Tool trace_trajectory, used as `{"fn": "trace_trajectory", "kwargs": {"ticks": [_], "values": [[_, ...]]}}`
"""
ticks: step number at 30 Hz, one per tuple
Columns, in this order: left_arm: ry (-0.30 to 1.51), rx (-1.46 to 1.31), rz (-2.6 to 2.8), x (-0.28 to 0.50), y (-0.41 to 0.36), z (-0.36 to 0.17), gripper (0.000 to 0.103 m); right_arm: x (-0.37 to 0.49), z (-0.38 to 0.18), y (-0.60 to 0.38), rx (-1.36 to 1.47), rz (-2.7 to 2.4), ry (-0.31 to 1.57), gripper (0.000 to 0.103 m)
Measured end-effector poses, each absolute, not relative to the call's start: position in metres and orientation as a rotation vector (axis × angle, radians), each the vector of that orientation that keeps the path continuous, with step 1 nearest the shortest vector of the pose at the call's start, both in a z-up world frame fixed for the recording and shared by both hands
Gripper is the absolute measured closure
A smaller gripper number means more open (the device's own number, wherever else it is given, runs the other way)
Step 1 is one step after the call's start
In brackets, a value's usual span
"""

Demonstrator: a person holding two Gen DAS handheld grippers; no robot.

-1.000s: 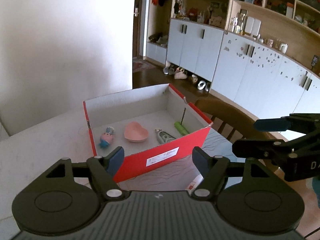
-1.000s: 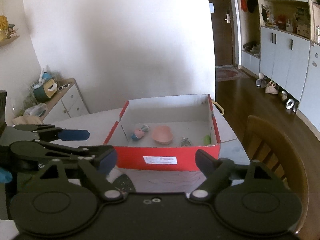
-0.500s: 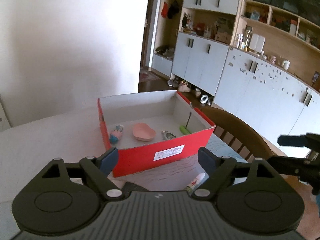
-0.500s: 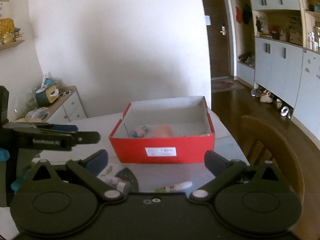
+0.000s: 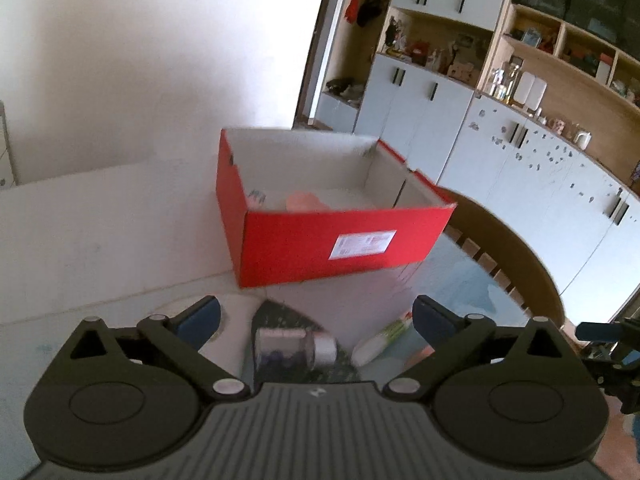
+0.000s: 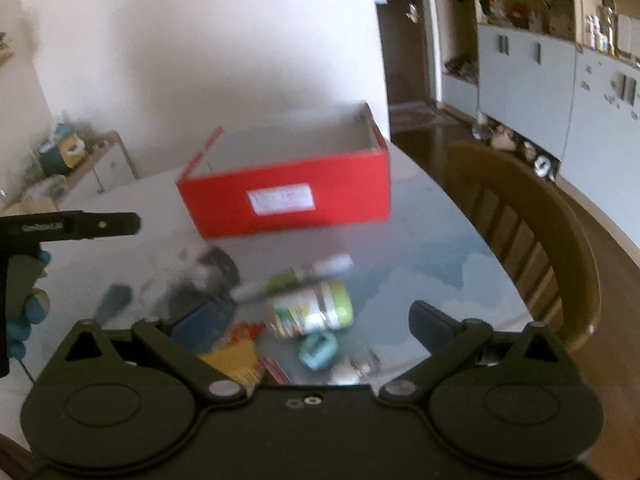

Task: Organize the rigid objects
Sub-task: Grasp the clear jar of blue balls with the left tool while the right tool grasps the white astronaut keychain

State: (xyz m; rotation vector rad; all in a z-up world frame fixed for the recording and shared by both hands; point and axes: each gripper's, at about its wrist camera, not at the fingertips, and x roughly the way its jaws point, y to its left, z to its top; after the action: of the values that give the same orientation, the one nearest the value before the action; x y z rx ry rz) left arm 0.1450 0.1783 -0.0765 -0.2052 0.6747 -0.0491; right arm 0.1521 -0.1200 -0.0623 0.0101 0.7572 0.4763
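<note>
A red cardboard box stands open on the white table, with a pink heart dish and a small figure showing over its near wall. My left gripper hovers short of the box, its jaws opening with nothing between them. Below it lie a clear jar and a white tube. My right gripper is open and empty above a green-capped bottle, a marker and a teal piece. The box lies further ahead.
A wooden chair stands at the table's right edge. A dark mat, a yellow packet and a blue item lie at the near left. A blue-gloved hand holds the left gripper. White cabinets line the far wall.
Both grippers have drawn back from the box and sunk toward the table, bringing the loose items near the front into view. Both pairs of jaws stand wider than before.
</note>
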Motion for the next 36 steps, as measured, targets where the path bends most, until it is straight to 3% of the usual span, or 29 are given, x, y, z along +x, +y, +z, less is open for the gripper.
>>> {"fn": "trace_trajectory", "kwargs": {"ticks": [14, 32, 36], "values": [[0.761, -0.126, -0.011, 0.167, 0.167, -0.136, 0.0, 0.168, -0.121, -0.125, -0.051, 0.37, 0.865, 0.001], [0.803, -0.043, 0.032, 0.202, 0.161, -0.171, 0.0, 0.183, -0.153, -0.113, -0.06, 0.345, 0.982, 0.019], [0.811, -0.04, 0.048, 0.205, 0.162, -0.175, 0.0, 0.181, -0.152, -0.106, -0.098, 0.349, 0.972, 0.028]]}}
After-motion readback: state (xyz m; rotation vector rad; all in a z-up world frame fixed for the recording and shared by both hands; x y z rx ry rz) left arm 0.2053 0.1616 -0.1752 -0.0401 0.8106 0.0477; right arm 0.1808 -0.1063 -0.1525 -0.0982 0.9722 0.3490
